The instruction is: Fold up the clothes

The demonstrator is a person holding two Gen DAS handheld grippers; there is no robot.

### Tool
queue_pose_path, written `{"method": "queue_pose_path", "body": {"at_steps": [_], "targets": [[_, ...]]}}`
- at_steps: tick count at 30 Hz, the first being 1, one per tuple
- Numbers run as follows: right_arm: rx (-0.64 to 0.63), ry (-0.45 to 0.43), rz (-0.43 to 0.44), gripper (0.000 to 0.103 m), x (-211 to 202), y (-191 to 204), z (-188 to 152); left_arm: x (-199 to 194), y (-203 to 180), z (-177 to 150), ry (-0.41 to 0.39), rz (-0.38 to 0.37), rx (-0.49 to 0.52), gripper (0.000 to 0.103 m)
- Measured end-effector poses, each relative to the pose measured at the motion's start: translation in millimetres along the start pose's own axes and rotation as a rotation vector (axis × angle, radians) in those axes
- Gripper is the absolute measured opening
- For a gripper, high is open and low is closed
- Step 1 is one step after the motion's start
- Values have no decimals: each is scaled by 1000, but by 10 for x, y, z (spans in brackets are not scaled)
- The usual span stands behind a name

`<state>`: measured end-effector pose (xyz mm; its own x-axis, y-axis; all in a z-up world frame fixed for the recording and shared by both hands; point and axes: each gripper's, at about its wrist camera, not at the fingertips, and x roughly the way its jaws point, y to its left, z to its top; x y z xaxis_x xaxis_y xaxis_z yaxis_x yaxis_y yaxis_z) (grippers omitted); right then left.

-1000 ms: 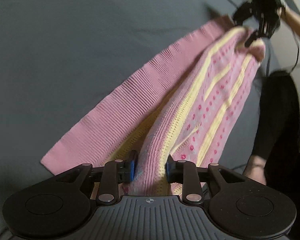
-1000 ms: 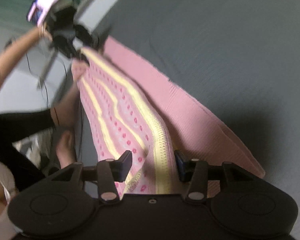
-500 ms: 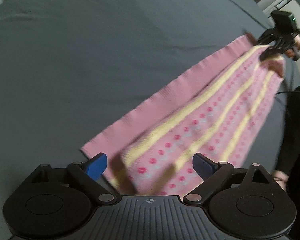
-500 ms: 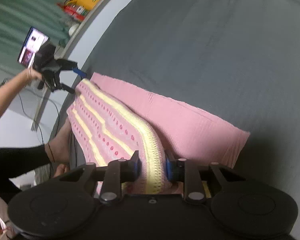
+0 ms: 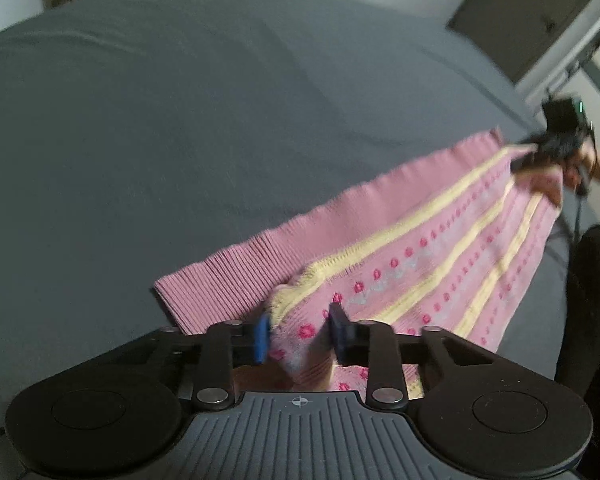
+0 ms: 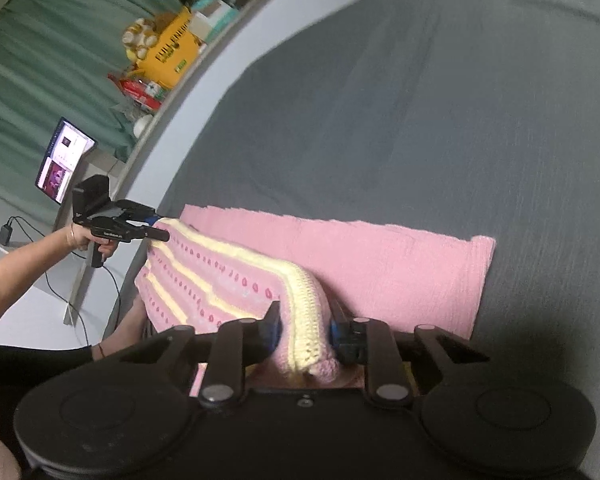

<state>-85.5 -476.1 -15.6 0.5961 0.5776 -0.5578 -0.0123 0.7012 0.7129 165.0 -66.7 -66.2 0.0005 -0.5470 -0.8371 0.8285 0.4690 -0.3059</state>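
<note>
We see a pink knitted garment [image 5: 428, 256] with yellow stripes and darker pink dots stretched between our two tools over a grey bed [image 5: 180, 120]. The left hand-held gripper [image 5: 298, 334] is clamped on one bunched corner of the knit, blue pads pressing the fabric from both sides. The right hand-held gripper [image 6: 305, 328] is clamped on the opposite corner, a yellow crocheted band running straight between its fingers [image 6: 274, 326].

A plain ribbed pink band of the garment lies flat on the bed on the far side of the patterned part; in the right wrist view it shows as a pale pink rectangle beyond the raised striped panel. The striped panel hangs lifted off the bed between the two grips, near edge drooping toward the person.

In the left wrist view the right tool shows small and blurred at far right, at the knit's far corner. In the right wrist view the left tool shows at left, held pistol-style in a hand [image 6: 85, 240], tip at the garment corner. A lit tablet screen [image 6: 62, 160], green curtain [image 6: 32, 60] and yellow box [image 6: 172, 50] sit beyond the bed
</note>
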Motion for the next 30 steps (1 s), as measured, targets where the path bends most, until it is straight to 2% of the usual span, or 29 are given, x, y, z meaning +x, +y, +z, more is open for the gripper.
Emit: {"method": "queue_pose_path", "body": {"at_steps": [4,8,13,14,15,16,17,18,19,23,25,28,30], "targets": [[-24,-61,18,20,-126,80,59,-153,-8,8,-80,8,6,26],[-29,-86,-5,20,-159,72,246,-131,-58,56,-113,44,8,26],[17,-37,-81,20,48,-56,426,96,-133,116,-70,103,10,26],[31,-40,-94,24,74,-84,433,151,-149,122,-62,120,9,26],[45,-43,-106,28,101,-112,441,206,-164,129,-54,137,8,30],[60,-46,-119,29,127,-141,448,260,-179,135,-47,154,7,43],[74,-50,-131,30,153,-169,456,284,-182,139,-48,182,-3,53],[88,-61,-136,32,154,-189,451,282,-184,137,-51,225,-9,75],[103,-81,-138,34,126,-202,431,278,-187,134,-54,270,-16,87],[130,-186,-239,40,-132,-196,291,107,-271,104,-60,337,-5,89],[147,-251,-286,41,-284,-128,190,-28,-404,50,-76,407,5,89],[162,-377,-349,42,-437,135,-12,-204,-895,-142,-183,568,82,89],[159,-448,-352,42,-441,380,-163,-233,-1233,-295,-189,603,128,89]]}}
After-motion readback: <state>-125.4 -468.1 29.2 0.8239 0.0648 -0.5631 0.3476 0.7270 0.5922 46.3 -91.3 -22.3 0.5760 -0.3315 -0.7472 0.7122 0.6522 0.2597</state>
